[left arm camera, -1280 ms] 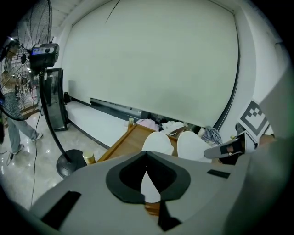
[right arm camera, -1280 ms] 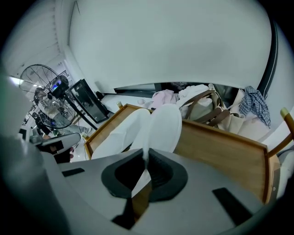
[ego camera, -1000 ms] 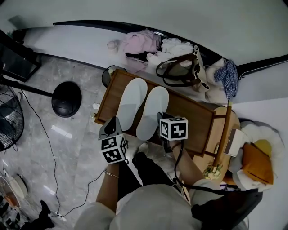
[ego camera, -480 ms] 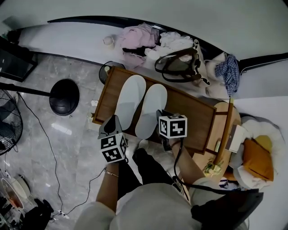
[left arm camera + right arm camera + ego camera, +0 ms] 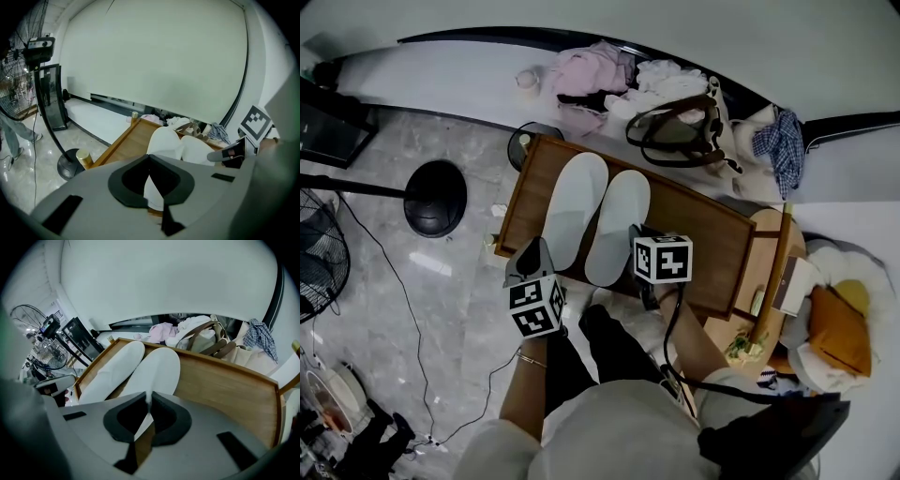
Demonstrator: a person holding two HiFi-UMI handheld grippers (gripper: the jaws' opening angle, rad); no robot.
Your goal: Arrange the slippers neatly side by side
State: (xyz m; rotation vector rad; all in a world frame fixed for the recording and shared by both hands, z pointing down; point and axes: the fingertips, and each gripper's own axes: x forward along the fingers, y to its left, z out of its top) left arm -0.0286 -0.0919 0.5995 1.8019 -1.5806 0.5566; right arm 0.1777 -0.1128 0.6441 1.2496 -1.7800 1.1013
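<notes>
Now, as you hold both tools over the near edge:

- The two white slippers lie on the left half of the wooden table (image 5: 703, 246), soles down, toes pointing away from you.
- The left slipper (image 5: 572, 208) and right slipper (image 5: 619, 225) lie side by side with their inner edges touching; the left one reaches a little farther toward the far rim.
- Your left gripper (image 5: 534, 253) hangs at the heel end of the left slipper. In the left gripper view its tongs (image 5: 150, 158) are pressed together, with white slipper fabric showing just past the tips. I can't tell whether a thin edge is caught.
- Your right gripper (image 5: 636, 240) sits at the heel of the right slipper. In its own view the tongs (image 5: 150, 397) are also pressed together, with only a thin slit between them, and the right slipper (image 5: 154, 371) lies straight ahead.
- Both marker cubes face up at the head camera.
- Beyond the table's far rim are a brown-strapped bag (image 5: 675, 136) and a heap of clothes (image 5: 591, 82).
- On the floor, left of the table, is a round black stand base (image 5: 436, 197).
</notes>
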